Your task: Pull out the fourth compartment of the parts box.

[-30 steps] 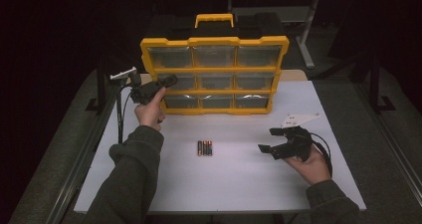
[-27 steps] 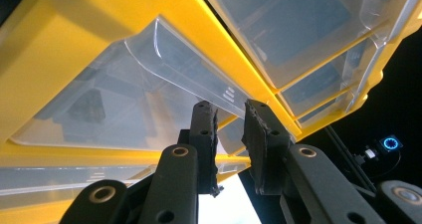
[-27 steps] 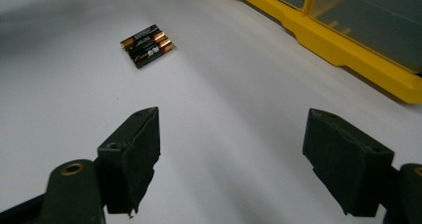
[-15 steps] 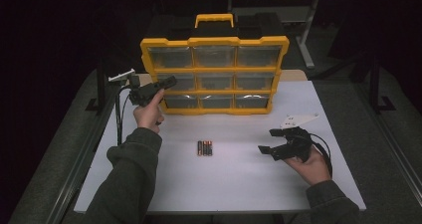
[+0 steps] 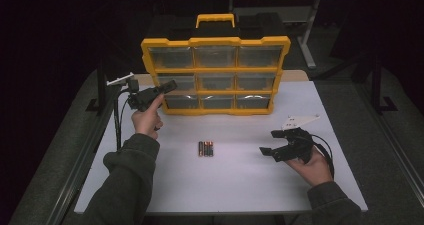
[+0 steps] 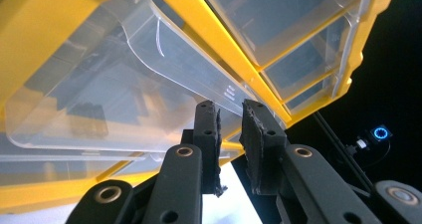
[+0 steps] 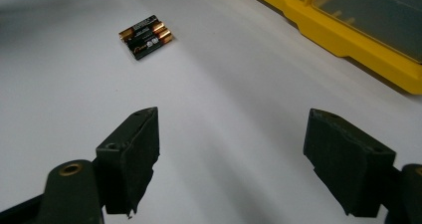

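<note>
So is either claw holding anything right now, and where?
Right claw is open over bare table, holding nothing. Left claw is at a clear drawer's lip; grip cannot be told.

Left gripper: tip sits at the left drawer of the middle row of the yellow organizer, marginally closer in than 1.0 s ago (shift is small; hand and forearm nearly the same place). In the left gripper view its jaws stand close together with a narrow gap, right at the clear drawer front; whether they touch its lip cannot be told.

Right gripper: lies a little lower and nearer the person's edge of the table than 1.0 s ago, most of that drift within the first half second. Its jaws are spread wide, aimed toward the batteries.
</note>
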A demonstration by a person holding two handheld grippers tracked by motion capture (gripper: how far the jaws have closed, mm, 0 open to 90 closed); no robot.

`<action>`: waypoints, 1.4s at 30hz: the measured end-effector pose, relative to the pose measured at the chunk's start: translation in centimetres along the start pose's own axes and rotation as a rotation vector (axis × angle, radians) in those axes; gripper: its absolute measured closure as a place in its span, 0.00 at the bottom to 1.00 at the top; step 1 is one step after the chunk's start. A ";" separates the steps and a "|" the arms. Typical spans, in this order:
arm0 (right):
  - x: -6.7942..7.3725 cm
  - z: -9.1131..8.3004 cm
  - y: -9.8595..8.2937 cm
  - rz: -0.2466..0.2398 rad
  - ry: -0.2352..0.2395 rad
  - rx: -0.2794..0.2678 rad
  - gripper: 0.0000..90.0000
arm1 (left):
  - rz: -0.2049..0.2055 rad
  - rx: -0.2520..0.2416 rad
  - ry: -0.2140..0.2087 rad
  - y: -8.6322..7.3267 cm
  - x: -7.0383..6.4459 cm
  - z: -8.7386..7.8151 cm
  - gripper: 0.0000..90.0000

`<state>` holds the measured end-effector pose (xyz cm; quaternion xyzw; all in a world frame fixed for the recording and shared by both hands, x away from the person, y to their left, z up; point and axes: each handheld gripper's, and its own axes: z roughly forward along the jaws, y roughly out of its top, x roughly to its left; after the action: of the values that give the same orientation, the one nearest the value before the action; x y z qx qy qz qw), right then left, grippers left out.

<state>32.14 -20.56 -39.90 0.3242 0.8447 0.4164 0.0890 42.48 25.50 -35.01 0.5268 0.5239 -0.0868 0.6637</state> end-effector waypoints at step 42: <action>-0.1 0.5 -0.2 -0.005 0.004 0.042 0.23 | 0.301 0.200 0.063 -0.9 -2.8 -3.2 0.72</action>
<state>32.33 -20.46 -40.38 0.3234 0.8542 0.3989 0.0815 38.71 26.44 -33.00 0.6653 0.4485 -0.0215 0.5965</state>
